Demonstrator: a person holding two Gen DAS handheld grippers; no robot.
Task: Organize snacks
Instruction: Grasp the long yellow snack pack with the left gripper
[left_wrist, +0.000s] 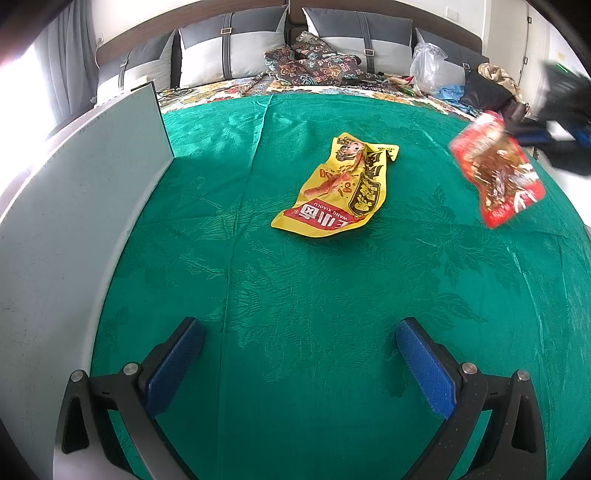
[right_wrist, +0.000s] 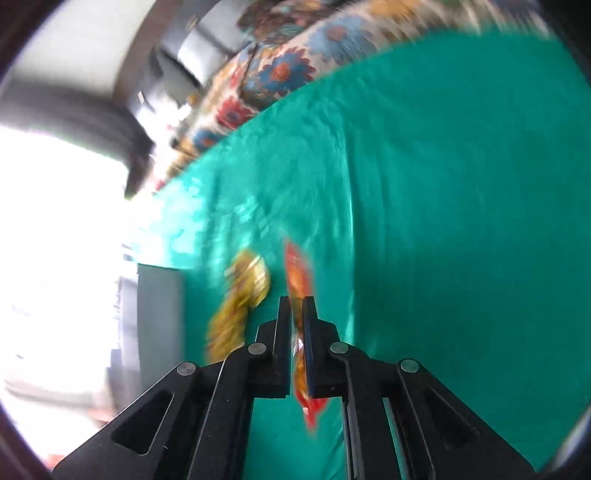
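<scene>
A yellow snack packet (left_wrist: 341, 188) lies flat on the green cloth (left_wrist: 295, 280) ahead of my left gripper (left_wrist: 299, 332), which is open and empty, low over the cloth. My right gripper (right_wrist: 296, 302) is shut on a red snack packet (right_wrist: 298, 280), held edge-on between its jaws above the cloth. In the left wrist view that red packet (left_wrist: 496, 168) hangs in the air at the right, below the blurred right gripper (left_wrist: 517, 123). The yellow packet (right_wrist: 240, 302) appears blurred to the left of the right gripper.
A grey-white upright panel (left_wrist: 74, 221) runs along the left side of the cloth. Behind the cloth are a floral bedspread (left_wrist: 236, 86), grey pillows (left_wrist: 236, 51), patterned clothing (left_wrist: 314, 64) and a clear plastic bag (left_wrist: 428, 66).
</scene>
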